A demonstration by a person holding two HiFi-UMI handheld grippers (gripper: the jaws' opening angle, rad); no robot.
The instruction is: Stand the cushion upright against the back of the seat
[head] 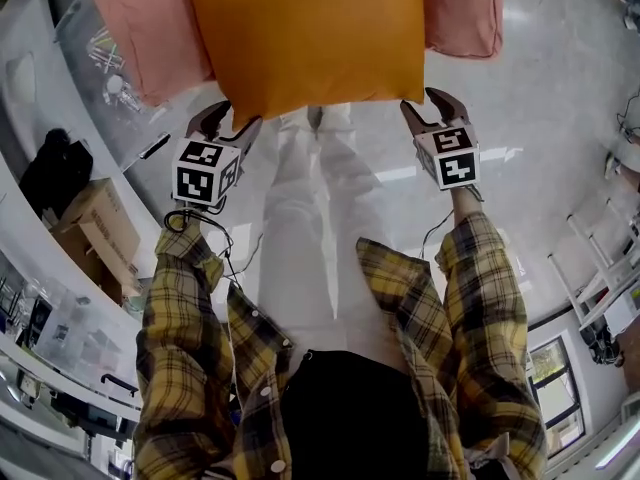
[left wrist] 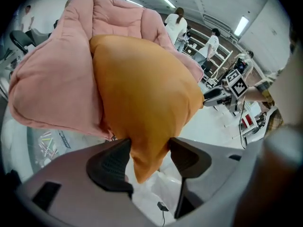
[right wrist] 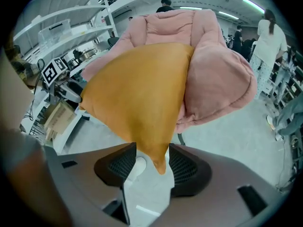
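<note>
The orange cushion (head: 305,38) is leaning against the pink seat's (head: 140,28) back, its lower corners hanging past the front edge between the released left tongs (head: 225,125) and right tongs (head: 430,111), so seemingly only withdrawing is remaining.

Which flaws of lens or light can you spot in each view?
Head view: the shelving at the left edge bows, and the glossy floor throws back pale streaks of light. Left gripper view: corners go black; the orange cushion is sharp, a blurred shape fills the right edge. Right gripper view: a ceiling light burns out white; the shelves curve.
</note>
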